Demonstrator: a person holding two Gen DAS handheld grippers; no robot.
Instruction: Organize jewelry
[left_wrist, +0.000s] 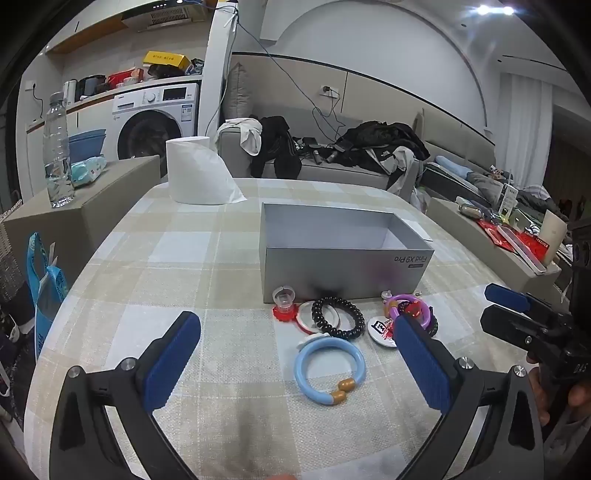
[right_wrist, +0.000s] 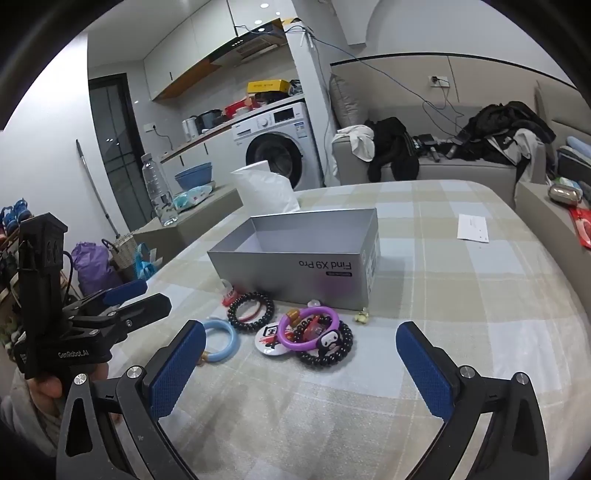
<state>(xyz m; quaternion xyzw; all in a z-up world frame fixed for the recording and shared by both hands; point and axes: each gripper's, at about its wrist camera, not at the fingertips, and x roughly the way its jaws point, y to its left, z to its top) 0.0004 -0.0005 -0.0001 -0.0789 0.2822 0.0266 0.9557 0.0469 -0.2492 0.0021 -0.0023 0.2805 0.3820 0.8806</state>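
Both my grippers, left (left_wrist: 295, 354) and right (right_wrist: 301, 356), spread wide, holding nothing, light-blue bracelet (left_wrist: 330, 370) between left fingers, purple bracelet (right_wrist: 308, 329) just ahead of right.

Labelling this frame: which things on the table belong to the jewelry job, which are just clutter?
Job: grey box, blue bracelet, black bead bracelet, purple ring, round badge.
Clutter: paper roll, water bottle, white card.
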